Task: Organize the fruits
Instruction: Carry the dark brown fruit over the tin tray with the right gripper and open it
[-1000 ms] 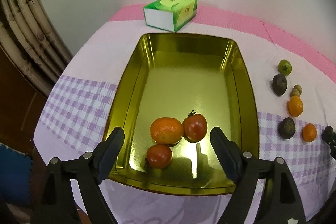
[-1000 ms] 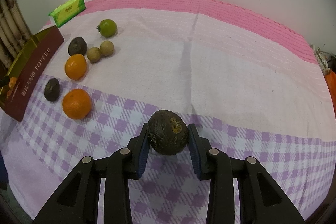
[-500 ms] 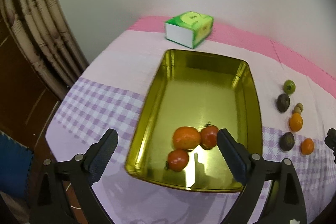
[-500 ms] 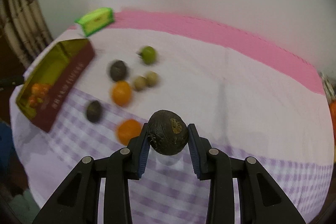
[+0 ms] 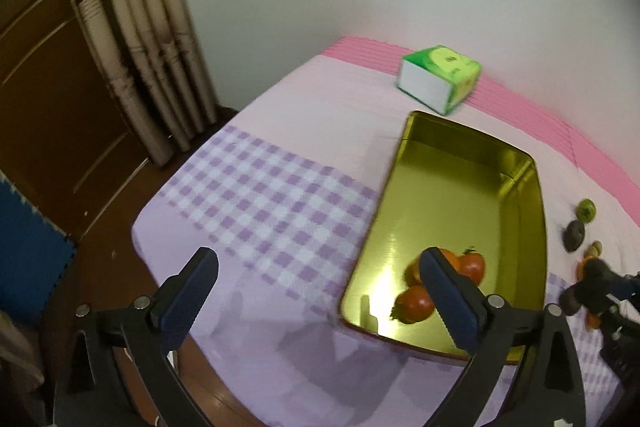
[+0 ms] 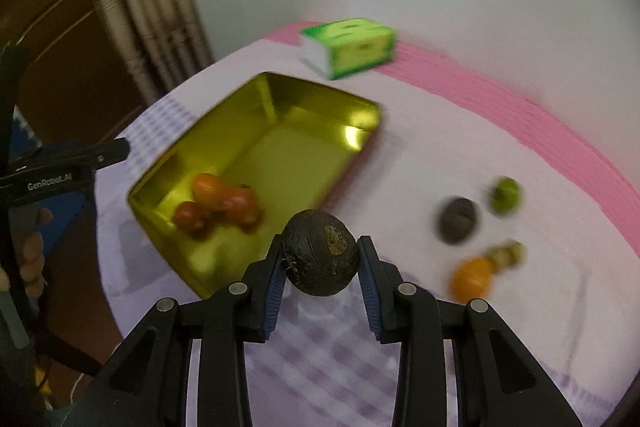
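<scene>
The left gripper (image 5: pixel 316 291) pointed steeply downward with its jaws opening, spread wide and with nothing between the blue pads (image 5: pixel 188 297). The right gripper (image 6: pixel 320 269) also tilted steeply down, its jaws closed tight on a dark round fruit (image 6: pixel 319 257), both pads pressing its sides. In the right wrist view the left gripper's black frame showed at the left edge, with the fingers (image 6: pixel 34 259) of the person's hand wrapped around its handle.

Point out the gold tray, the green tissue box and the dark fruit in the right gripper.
gold tray (image 5: pixel 452 211), left wrist view, bare floor.
green tissue box (image 6: pixel 352 47), right wrist view, front face.
dark fruit (image 6: pixel 318 257), right wrist view, middle of its skin.
</scene>
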Action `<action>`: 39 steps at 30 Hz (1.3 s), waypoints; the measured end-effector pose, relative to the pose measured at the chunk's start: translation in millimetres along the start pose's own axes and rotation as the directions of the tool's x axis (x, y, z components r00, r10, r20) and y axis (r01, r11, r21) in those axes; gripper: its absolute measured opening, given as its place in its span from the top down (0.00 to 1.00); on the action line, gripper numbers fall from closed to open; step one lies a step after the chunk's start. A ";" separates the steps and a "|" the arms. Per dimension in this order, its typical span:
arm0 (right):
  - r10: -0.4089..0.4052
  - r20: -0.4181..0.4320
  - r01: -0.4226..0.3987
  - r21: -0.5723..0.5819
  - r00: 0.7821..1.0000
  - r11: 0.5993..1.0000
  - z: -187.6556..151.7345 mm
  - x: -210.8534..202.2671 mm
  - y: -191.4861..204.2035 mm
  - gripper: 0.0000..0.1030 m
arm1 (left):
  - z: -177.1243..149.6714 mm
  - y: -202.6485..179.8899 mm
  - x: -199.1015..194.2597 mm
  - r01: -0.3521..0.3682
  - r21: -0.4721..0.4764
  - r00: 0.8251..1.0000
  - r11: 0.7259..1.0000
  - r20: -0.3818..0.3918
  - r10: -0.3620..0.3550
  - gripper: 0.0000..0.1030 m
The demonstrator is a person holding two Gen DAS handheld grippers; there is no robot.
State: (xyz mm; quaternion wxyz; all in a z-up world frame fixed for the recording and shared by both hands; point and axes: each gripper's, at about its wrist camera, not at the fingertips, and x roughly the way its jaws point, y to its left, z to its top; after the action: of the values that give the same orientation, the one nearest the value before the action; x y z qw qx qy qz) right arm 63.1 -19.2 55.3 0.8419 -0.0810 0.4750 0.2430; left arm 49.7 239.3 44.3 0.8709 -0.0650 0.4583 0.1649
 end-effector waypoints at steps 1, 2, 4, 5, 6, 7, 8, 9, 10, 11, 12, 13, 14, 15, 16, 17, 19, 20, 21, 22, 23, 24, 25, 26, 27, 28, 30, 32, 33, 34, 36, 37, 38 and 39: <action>0.005 -0.006 -0.006 -0.012 1.000 1.000 2.6 6.0 5.9 0.65 | 0.6 4.1 1.2 -0.002 -0.015 1.000 1.000 -0.006 0.002 0.03; 0.012 -0.014 -0.013 -0.025 1.000 1.000 5.5 11.7 12.5 0.65 | 1.2 7.8 2.4 -0.004 -0.030 1.000 1.000 -0.011 0.004 0.03; 0.027 -0.030 -0.028 -0.037 0.999 0.999 9.5 21.9 21.9 0.65 | 2.4 13.6 4.8 -0.010 -0.052 1.000 0.999 -0.016 0.009 0.03; 0.030 -0.036 -0.031 -0.044 0.999 0.999 11.0 25.8 26.0 0.65 | 2.8 15.7 5.9 -0.018 -0.060 1.000 0.998 -0.017 0.017 0.03; 0.029 -0.041 -0.031 -0.053 0.999 0.998 11.8 29.1 29.8 0.65 | 3.3 17.7 7.0 -0.022 -0.066 1.000 0.998 -0.019 0.021 0.03; 0.030 -0.049 -0.033 -0.063 0.998 0.997 12.6 33.3 32.8 0.65 | 3.5 19.2 8.1 -0.019 -0.073 1.000 0.997 -0.023 0.018 0.03; 0.034 -0.059 -0.038 -0.071 0.998 0.997 13.3 37.7 36.0 0.65 | 3.2 19.4 9.2 -0.018 -0.075 1.000 0.997 -0.026 0.016 0.03; 0.035 -0.067 -0.040 -0.076 0.997 0.996 13.9 42.1 36.8 0.65 | 2.9 19.5 9.9 -0.018 -0.075 0.999 0.997 -0.028 0.016 0.03; 0.034 -0.074 -0.040 -0.083 0.997 0.996 14.0 45.4 39.3 0.65 | 2.7 18.8 10.6 -0.021 -0.071 0.999 0.997 -0.030 0.019 0.03; 0.032 -0.082 -0.039 -0.092 0.996 0.995 14.3 49.2 42.2 0.65 | 2.8 18.2 10.8 -0.023 -0.068 0.999 0.997 -0.029 0.022 0.03; 0.031 -0.087 -0.039 -0.097 0.996 0.994 14.6 51.7 44.3 0.65 | 2.6 17.5 11.1 -0.024 -0.066 0.999 0.998 -0.029 0.022 0.03; 0.031 -0.092 -0.040 -0.102 0.995 0.994 14.4 54.3 46.4 0.65 | 2.5 17.2 11.2 -0.022 -0.065 0.999 0.998 -0.029 0.020 0.03; 0.028 -0.099 -0.038 -0.109 0.995 0.993 14.1 57.0 48.5 0.65 | 2.4 16.8 11.5 -0.020 -0.065 0.999 0.998 -0.030 0.019 0.03; 0.023 -0.104 -0.035 -0.116 0.994 0.993 13.9 59.1 50.2 0.65 | 2.4 16.4 11.9 -0.020 -0.064 0.999 0.998 -0.030 0.018 0.03; 0.017 -0.110 -0.031 -0.122 0.994 0.992 12.8 61.7 51.5 0.65 | 2.2 16.3 12.0 -0.018 -0.062 0.999 0.998 -0.031 0.016 0.03; 0.017 -0.116 -0.031 -0.125 0.993 0.992 12.0 63.7 51.9 0.65 | 2.2 16.1 12.3 -0.018 -0.061 0.999 0.998 -0.031 0.016 0.03; 0.010 -0.125 -0.026 -0.128 0.992 0.991 10.7 66.8 52.4 0.65 | 2.3 15.9 12.4 -0.018 -0.060 0.999 0.998 -0.031 0.016 0.03; 0.005 -0.128 -0.021 -0.129 0.992 0.991 9.6 68.3 52.1 0.65 | 2.2 16.1 12.2 -0.016 -0.060 0.999 0.998 -0.031 0.015 0.03; 0.002 -0.123 -0.019 -0.135 0.992 0.991 9.8 68.4 53.0 0.65 | 1.8 16.1 11.9 -0.015 -0.061 0.999 0.998 -0.031 0.013 0.03; -0.003 -0.126 -0.015 -0.139 0.992 0.990 10.4 69.2 52.8 0.65 | 1.9 16.1 12.1 -0.014 -0.060 0.999 0.998 -0.031 0.013 0.03; -0.010 -0.127 -0.009 -0.142 0.992 0.990 10.7 69.7 52.8 0.65 | 2.1 15.7 12.1 -0.015 -0.059 0.999 0.998 -0.031 0.013 0.03; -0.020 -0.127 0.001 -0.147 0.992 0.989 10.9 69.5 52.7 0.65 | 2.1 15.7 12.0 -0.016 -0.060 0.999 0.998 -0.031 0.014 0.03; -0.029 -0.128 0.010 -0.150 0.991 0.989 11.1 70.0 52.2 0.65 | 2.0 15.7 12.1 -0.016 -0.060 0.999 0.998 -0.031 0.014 0.03; -0.036 -0.129 0.017 -0.149 0.991 0.989 10.8 70.5 50.4 0.65 | 1.9 15.3 11.8 -0.015 -0.059 0.999 0.998 -0.032 0.013 0.03; -0.032 -0.124 0.013 -0.150 0.992 0.989 10.7 69.8 49.2 0.66 | 1.7 15.2 11.7 -0.016 -0.060 0.999 0.998 -0.031 0.014 0.03; -0.030 -0.126 0.011 -0.150 0.992 0.989 10.4 69.5 48.5 0.66 | 1.5 15.1 11.8 -0.016 -0.059 0.999 0.998 -0.031 0.014 0.03; -0.034 -0.127 0.015 -0.146 0.991 0.989 10.2 69.0 47.9 0.66 | 1.7 14.6 11.9 -0.013 -0.055 0.999 0.998 -0.032 0.011 0.03; -0.035 -0.124 0.017 -0.147 0.992 0.989 10.1 69.1 47.8 0.66 | 2.0 13.8 12.2 -0.013 -0.051 0.999 0.999 -0.031 0.012 0.03; -0.034 -0.124 0.016 -0.147 0.992 0.989 10.1 68.9 47.5 0.66 | 2.0 13.4 12.1 -0.012 -0.049 0.999 0.999 -0.030 0.011 0.03; -0.032 -0.123 0.014 -0.143 0.992 0.990 10.8 69.2 46.8 0.66 | 2.0 13.5 12.1 -0.012 -0.049 0.999 0.999 -0.030 0.011 0.03; -0.022 -0.120 0.006 -0.130 0.993 0.991 11.3 69.0 45.3 0.65 | 2.2 13.2 12.6 -0.012 -0.051 0.999 0.999 -0.030 0.011 0.03; -0.021 -0.119 0.005 -0.127 0.993 0.992 11.2 68.7 45.4 0.64 | 2.2 13.3 12.8 -0.010 -0.052 0.999 0.999 -0.031 0.009 0.03; -0.017 -0.116 0.003 -0.121 0.993 0.993 11.3 68.5 45.0 0.64 | 2.1 13.4 12.4 -0.013 -0.051 0.999 0.999 -0.031 0.011 0.03; -0.012 -0.115 -0.001 -0.117 0.993 0.993 11.3 68.2 44.9 0.64 | 2.0 13.4 12.3 -0.013 -0.050 0.999 0.999 -0.031 0.011 0.03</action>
State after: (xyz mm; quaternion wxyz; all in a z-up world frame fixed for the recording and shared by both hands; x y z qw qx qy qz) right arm 79.3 46.5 8.4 0.8075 -0.1455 0.5076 0.2631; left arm 53.1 255.2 36.0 0.8609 -0.0869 0.4677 0.1806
